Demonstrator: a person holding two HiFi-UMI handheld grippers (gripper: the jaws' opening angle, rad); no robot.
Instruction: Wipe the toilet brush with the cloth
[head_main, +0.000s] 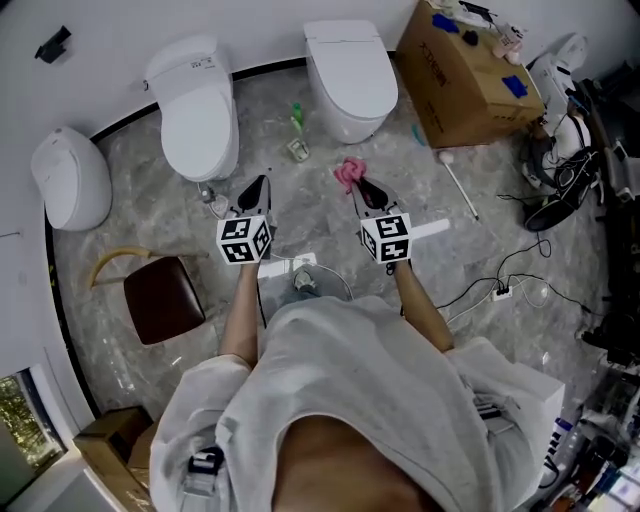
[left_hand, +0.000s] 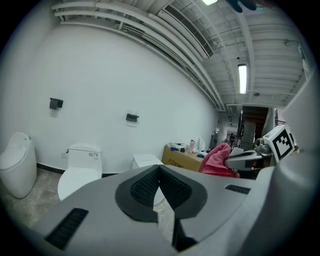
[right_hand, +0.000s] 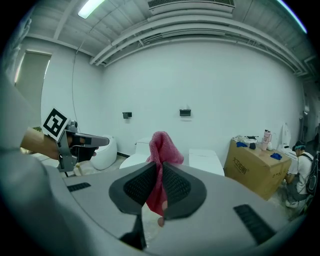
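Currently, the task is at its preparation stage: the cloth is secured, but no wiping contact exists.

1. Left side. The left gripper (head_main: 258, 187) is held in the air above the floor (head_main: 130, 190), in front of a white toilet (head_main: 197, 112). In the left gripper view its jaws are pressed together at the tips with nothing between them. It carries no part of the task.

2. Centre. The right gripper (head_main: 366, 190) is held level with the left one and well apart from it. Its jaws pinch the pink cloth (head_main: 347, 174). In the right gripper view the cloth rises in a bunch above the jaw tips and a short end hangs below them. This part of the task is done.

3. Right side. A slim white rod with a rounded head (head_main: 458, 186) lies flat on the floor, just beside a cardboard box (head_main: 470, 85). It is judged to be the toilet brush, although it is too small to confirm. It is well apart from both grippers and from the cloth, and nothing touches it.

4. Remaining steps, as a judgement:
- take up the brush, most likely with the free left gripper;
- bring the cloth against it;
- wipe along it.
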